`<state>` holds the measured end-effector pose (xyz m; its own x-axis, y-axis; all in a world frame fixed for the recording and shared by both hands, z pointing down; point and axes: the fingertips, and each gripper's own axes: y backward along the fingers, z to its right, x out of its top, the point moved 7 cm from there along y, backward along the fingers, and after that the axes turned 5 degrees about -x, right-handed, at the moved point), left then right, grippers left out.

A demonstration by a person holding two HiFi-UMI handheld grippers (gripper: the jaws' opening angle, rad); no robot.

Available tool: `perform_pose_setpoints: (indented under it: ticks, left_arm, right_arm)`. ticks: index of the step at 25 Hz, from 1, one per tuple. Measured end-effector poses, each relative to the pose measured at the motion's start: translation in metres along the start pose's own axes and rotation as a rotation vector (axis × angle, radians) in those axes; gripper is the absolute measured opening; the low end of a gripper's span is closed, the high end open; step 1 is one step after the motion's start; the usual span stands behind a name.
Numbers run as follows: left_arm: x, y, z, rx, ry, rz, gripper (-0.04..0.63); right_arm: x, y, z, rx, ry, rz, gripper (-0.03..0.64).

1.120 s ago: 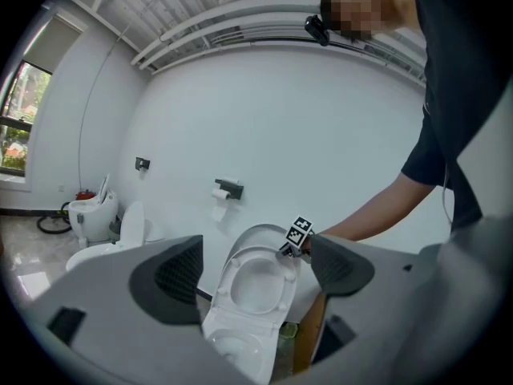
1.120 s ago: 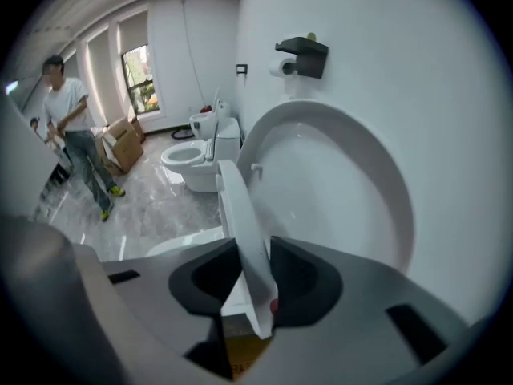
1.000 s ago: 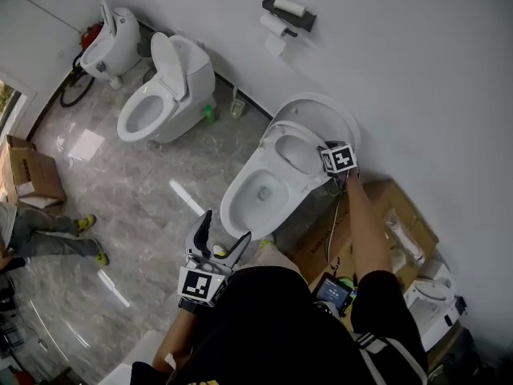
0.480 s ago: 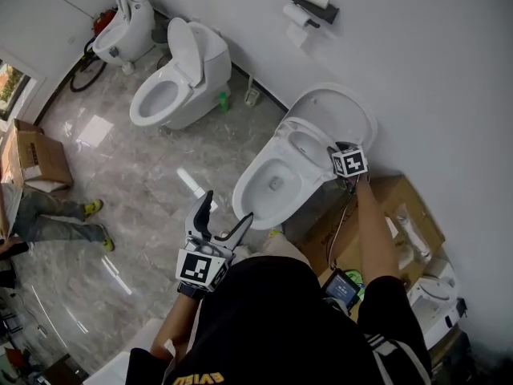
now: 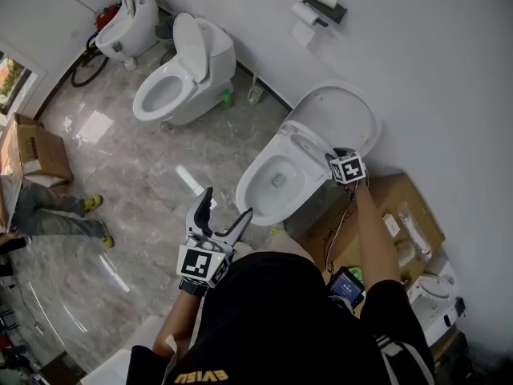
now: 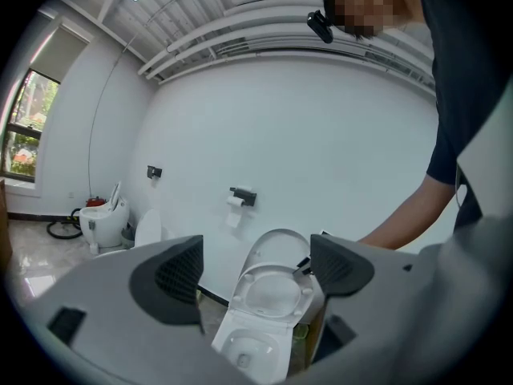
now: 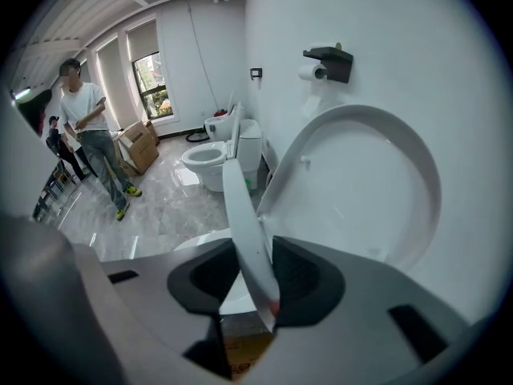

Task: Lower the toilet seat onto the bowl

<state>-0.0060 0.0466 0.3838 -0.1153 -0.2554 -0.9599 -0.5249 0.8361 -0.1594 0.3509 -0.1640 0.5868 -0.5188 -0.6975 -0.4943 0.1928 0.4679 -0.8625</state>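
Note:
The near white toilet stands against the wall with its lid [image 5: 341,117] upright and its bowl [image 5: 272,184] open. The toilet seat [image 5: 306,147] is tilted away from the lid, partway over the bowl. My right gripper [image 5: 332,159] is at the seat's right rim. In the right gripper view the right gripper [image 7: 255,251] has both pads pressed on the thin seat edge [image 7: 244,215], with the lid [image 7: 365,183] behind. My left gripper [image 5: 218,219] hangs open in front of the bowl, holding nothing. In the left gripper view the left gripper [image 6: 256,273] frames the seat [image 6: 272,285].
Two more toilets [image 5: 183,74] [image 5: 128,21] line the wall to the left. A paper holder [image 5: 318,1] hangs above. Cardboard boxes [image 5: 397,215] sit right of the near toilet, another box [image 5: 32,147] at far left. A person [image 7: 90,131] stands on the grey floor.
The seat has tipped a little further off the lid toward the bowl with the right gripper on it. The head view has shifted; the left gripper stays open and low.

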Motion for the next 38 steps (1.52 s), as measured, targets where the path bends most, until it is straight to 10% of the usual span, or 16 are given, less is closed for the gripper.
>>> perform_pose_setpoints:
  ticks: [38]
  left_arm:
    - [-0.025,0.037,-0.009,0.003,0.09,-0.013,0.426]
  right_arm:
    - [-0.044,-0.005,-0.119,0.083,0.264,-0.098,0.129]
